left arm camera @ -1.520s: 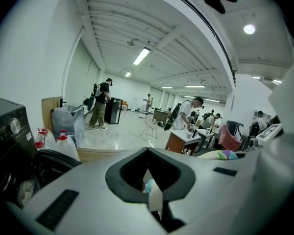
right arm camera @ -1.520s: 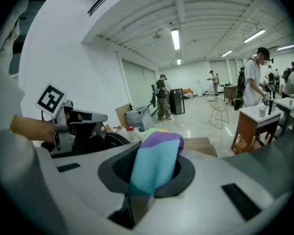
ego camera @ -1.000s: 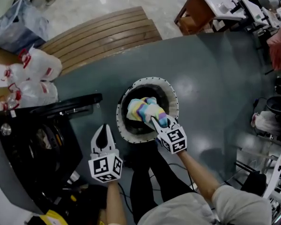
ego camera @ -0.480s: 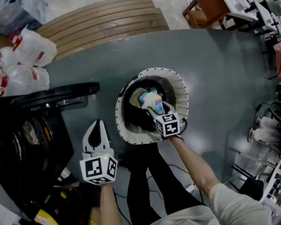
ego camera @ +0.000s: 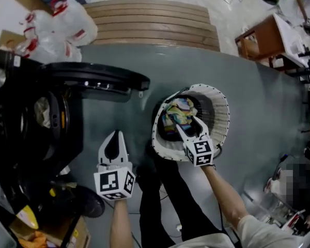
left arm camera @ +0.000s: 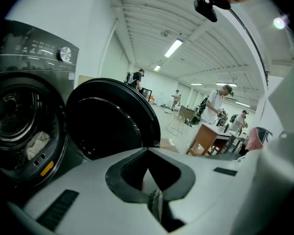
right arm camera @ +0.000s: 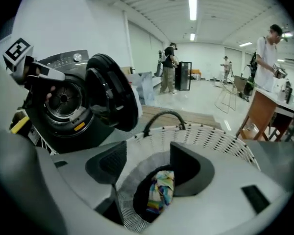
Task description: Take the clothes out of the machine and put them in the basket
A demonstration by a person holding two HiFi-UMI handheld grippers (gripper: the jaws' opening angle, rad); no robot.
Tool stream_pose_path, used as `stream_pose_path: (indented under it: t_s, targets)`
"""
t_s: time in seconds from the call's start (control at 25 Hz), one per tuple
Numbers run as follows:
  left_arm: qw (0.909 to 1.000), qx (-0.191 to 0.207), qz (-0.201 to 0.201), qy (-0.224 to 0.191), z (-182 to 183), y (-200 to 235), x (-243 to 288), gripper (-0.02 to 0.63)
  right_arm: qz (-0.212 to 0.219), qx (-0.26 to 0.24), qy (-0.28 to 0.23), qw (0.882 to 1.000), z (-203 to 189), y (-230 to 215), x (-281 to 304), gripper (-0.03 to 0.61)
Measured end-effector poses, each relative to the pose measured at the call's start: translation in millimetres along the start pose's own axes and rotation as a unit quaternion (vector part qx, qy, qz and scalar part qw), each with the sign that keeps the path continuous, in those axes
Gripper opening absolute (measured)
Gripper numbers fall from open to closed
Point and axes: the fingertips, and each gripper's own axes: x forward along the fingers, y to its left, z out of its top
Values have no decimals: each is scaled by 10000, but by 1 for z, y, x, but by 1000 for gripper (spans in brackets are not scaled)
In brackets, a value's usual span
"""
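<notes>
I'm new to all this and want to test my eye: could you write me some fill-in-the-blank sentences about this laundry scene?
The washer's door stands ___.
The striped cloth lies in the white ___.
Some laundry lies in the washer's ___.
Missing words: open; basket; drum.

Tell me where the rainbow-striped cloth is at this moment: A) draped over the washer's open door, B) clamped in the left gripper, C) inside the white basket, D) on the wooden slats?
C: the rainbow-striped cloth lies down inside the white basket, ringed by its perforated wall, as both the head view and the right gripper view show.
</notes>
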Motion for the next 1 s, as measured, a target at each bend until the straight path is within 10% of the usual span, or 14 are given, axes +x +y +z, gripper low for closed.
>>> stream_pose_path:
  t_s: [0.4,1.0]
  targets:
    - [9879,-640,1282,-597,-25,142,-105,18,1646,-1321,-380,9767,56,203,44,44]
    - [9386,-1385,2976,-1067,-93,292,-261,18,3490,-2670,-782,8949,91,495,119,29]
